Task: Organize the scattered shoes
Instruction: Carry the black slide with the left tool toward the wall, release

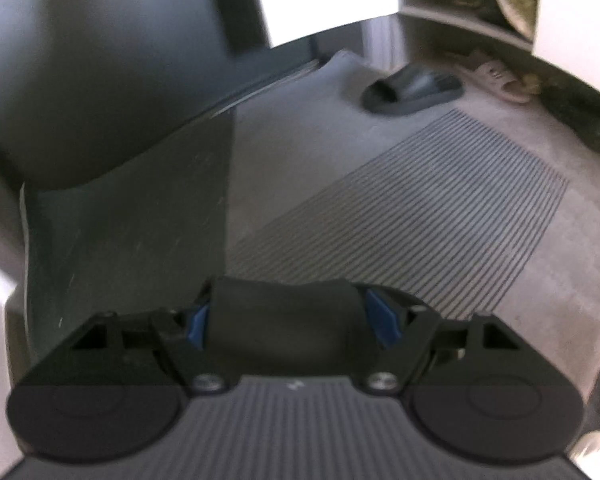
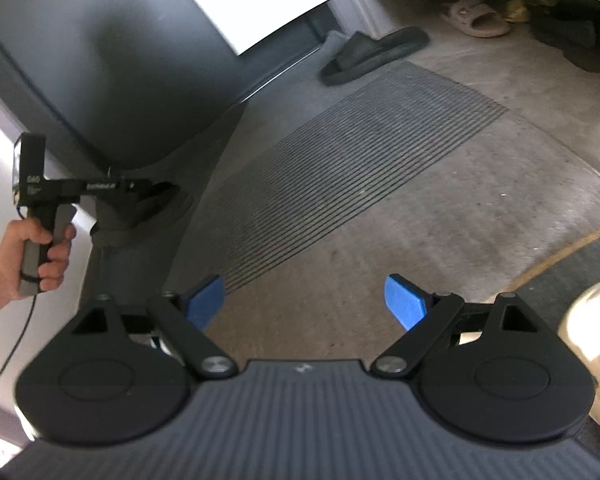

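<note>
Dark slipper (image 1: 284,320) mostly hidden betw left tongs (image 1: 288,318); shelf shoes (image 1: 512,4) blurred, cut off.

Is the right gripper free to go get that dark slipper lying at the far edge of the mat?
Probably yes: the right gripper is open and empty, and bare mat lies between it and the dark slipper.

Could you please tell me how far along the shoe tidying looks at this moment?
Done: some shoes already sit in the rack. In hand: the left gripper is clamped on a dark slipper; the right gripper is open and empty. Left: its dark match and a beige sandal remain on the floor.
</note>
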